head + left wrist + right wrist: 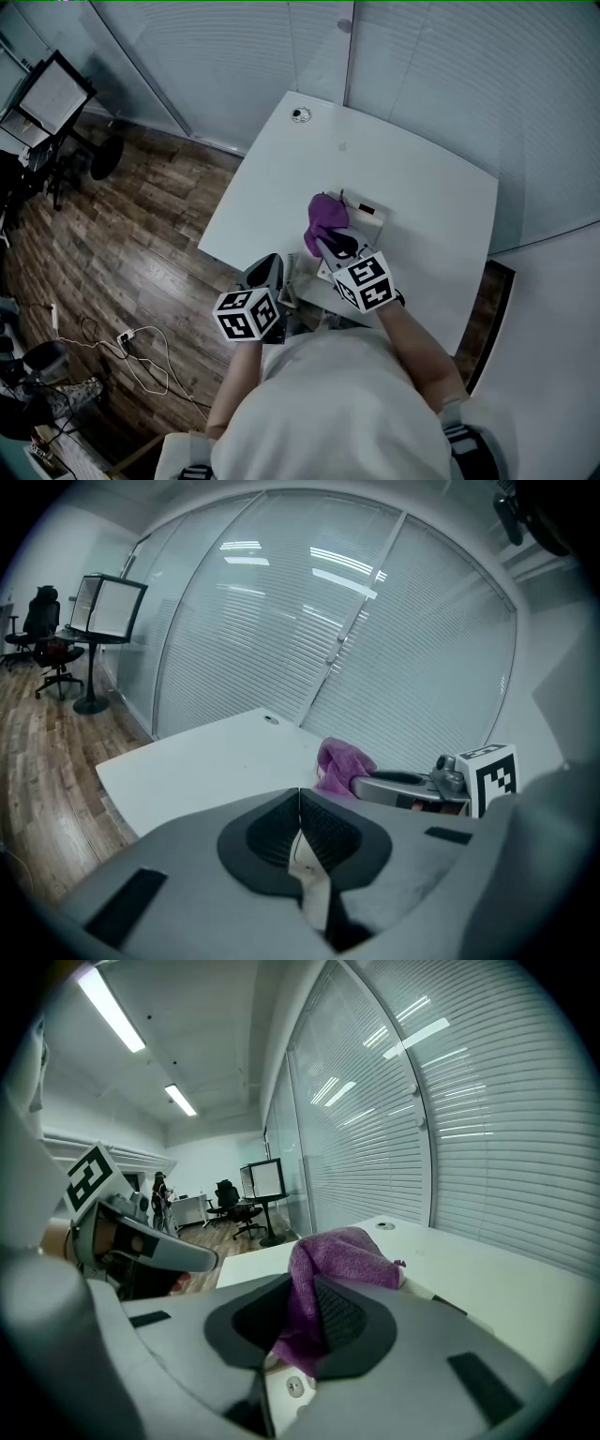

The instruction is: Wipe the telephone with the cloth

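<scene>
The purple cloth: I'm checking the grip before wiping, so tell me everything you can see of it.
The purple cloth is soft, fuzzy fabric, bunched rather than spread flat. The right gripper is shut on it: a fold runs between the pads and the bulk bulges beyond the jaw tips. From the head view it hangs over the white table beside the telephone; contact with either cannot be told.

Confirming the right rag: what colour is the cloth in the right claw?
Purple cloth; clearest in the right gripper view.
</scene>
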`<state>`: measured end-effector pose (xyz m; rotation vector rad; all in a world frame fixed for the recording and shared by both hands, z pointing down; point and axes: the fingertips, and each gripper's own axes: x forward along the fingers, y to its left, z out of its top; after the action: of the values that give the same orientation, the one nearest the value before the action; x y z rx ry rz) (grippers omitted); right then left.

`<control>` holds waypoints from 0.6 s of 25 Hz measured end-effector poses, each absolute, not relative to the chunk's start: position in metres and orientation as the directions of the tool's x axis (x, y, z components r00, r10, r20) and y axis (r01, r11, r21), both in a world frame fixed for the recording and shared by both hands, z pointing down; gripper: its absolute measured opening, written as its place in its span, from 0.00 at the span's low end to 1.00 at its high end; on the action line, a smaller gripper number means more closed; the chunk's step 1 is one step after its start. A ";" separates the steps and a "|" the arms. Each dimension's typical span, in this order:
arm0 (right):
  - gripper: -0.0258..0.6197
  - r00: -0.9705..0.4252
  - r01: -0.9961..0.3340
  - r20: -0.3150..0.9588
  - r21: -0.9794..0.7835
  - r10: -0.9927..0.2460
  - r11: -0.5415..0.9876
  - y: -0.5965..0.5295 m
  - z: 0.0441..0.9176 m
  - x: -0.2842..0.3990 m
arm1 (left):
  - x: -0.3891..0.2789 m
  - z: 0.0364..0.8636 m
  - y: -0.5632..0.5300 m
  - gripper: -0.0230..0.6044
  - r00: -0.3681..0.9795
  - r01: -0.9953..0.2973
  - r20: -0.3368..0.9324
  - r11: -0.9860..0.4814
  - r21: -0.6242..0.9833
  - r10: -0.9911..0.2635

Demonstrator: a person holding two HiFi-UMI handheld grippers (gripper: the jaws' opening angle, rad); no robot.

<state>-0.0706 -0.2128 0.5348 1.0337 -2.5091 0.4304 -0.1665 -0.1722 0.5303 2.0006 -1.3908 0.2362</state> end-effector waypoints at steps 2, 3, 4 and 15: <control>0.17 -0.656 -0.715 0.467 -0.130 -0.593 0.687 -0.210 0.536 -0.071 | -0.166 0.531 -0.172 0.07 0.410 -0.883 0.502 -0.195 0.427 -0.761; 0.17 -0.658 -0.711 0.469 -0.129 -0.589 0.691 -0.208 0.537 -0.072 | -0.166 0.531 -0.171 0.07 0.409 -0.883 0.502 -0.193 0.427 -0.762; 0.17 -0.660 -0.708 0.471 -0.129 -0.585 0.695 -0.207 0.537 -0.072 | -0.166 0.532 -0.171 0.07 0.408 -0.883 0.502 -0.191 0.428 -0.762; 0.17 -0.689 -0.664 0.487 -0.127 -0.537 0.737 -0.188 0.547 -0.085 | -0.172 0.539 -0.165 0.07 0.389 -0.890 0.512 -0.171 0.422 -0.765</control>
<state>-0.0848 -0.1877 0.5470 0.9186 -2.5158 0.4107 -0.1723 -0.1651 0.5391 1.9741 -1.4163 0.2365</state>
